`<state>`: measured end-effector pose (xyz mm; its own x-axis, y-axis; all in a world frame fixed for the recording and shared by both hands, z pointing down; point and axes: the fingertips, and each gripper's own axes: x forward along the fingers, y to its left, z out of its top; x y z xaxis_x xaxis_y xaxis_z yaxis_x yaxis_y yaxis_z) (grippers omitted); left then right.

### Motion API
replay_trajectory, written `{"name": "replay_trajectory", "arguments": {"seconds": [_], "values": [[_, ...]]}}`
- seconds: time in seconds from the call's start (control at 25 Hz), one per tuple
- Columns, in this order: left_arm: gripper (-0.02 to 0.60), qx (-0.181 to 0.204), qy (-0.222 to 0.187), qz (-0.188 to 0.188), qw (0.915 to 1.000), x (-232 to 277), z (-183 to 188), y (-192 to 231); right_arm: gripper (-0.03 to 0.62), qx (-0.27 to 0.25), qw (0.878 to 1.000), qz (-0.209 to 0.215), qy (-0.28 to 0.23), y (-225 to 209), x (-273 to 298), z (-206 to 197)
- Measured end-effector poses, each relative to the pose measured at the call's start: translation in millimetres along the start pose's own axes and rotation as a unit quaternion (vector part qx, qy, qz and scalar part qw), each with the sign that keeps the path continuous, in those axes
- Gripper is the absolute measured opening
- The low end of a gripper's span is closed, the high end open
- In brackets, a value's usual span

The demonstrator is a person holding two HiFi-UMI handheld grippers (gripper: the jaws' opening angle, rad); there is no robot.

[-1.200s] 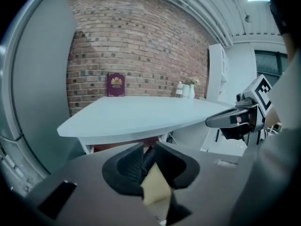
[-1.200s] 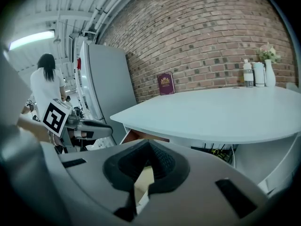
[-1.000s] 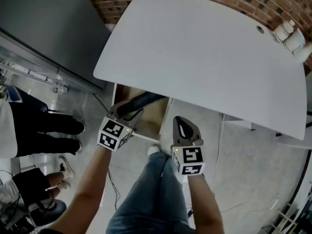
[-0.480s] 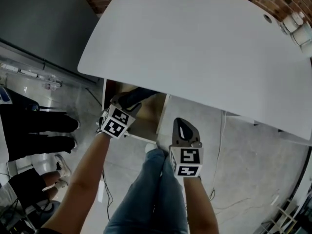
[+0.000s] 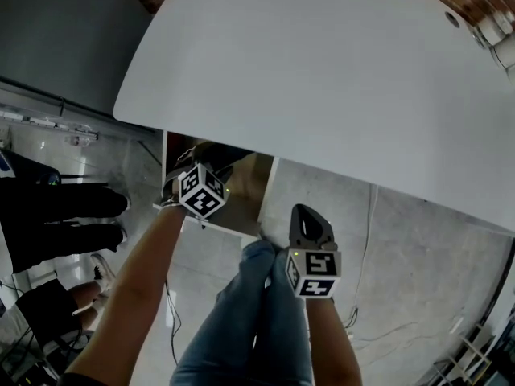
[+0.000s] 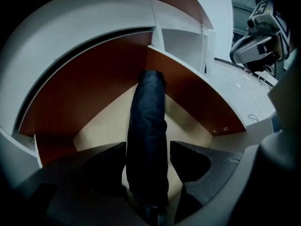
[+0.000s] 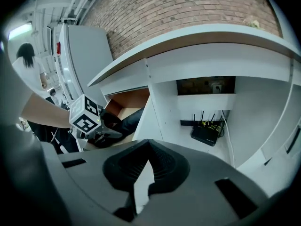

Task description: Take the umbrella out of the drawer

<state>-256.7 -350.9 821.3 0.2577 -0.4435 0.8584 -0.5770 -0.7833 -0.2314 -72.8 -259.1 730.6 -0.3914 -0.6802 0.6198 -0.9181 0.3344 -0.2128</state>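
Dark plastic, left gripper (image 6: 148,145): nearest item, pointed steeply down into the open drawer (image 6: 193,95). Its jaws have just been opening and stand wide apart, with the umbrella (image 6: 148,107) between them. We see a thin gap on the right side and judge that the pads are not pressing.

Black fabric, umbrella: folded, sleeved, lying on the pale bottom of the drawer. Its long axis runs straight away from the left gripper, in line with the gripper's own pointing. The near end is at the jaws, the far end up by the back corner where the brown sides meet. We count this the deciding relation. The jaws straddle the umbrella across its width, so closing should take it square. A lift would then need to draw it out along its length, clear of the tabletop (image 5: 322,79).

Grey plastic, right gripper (image 7: 148,141): jaws together, nothing in them, held outside the drawer to its right, over the floor (image 5: 402,248). We rate it the farther of the two from the umbrella; the left gripper is the one placed for the grasp.

White tabletop: overhangs the drawer's back part in the head view.

Brick wall (image 7: 188,13): farthest, behind the tabletop.
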Motion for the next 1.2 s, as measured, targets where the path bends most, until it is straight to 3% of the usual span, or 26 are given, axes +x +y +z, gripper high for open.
{"name": "replay_trajectory", "arguments": {"seconds": [0.2, 0.6, 0.88, 1.2], "values": [[0.285, 0.008, 0.009, 0.014, 0.9998, 24, 0, 3, -0.009, 0.004, 1.0, 0.009, -0.002, -2, 9, 0], [0.296, 0.001, 0.003, -0.004, 1.0, 45, -3, 5, -0.009, -0.004, 1.0, 0.001, -0.014, -3, 26, 2], [0.253, -0.008, 0.013, 0.004, 0.9999, 35, 0, 4, -0.009, 0.011, 1.0, -0.012, -0.02, -14, 15, 9], [0.251, -0.01, 0.04, 0.01, 0.9991, 6, 4, 0, -0.009, 0.018, 1.0, -0.011, -0.01, -22, -20, 9]]}}
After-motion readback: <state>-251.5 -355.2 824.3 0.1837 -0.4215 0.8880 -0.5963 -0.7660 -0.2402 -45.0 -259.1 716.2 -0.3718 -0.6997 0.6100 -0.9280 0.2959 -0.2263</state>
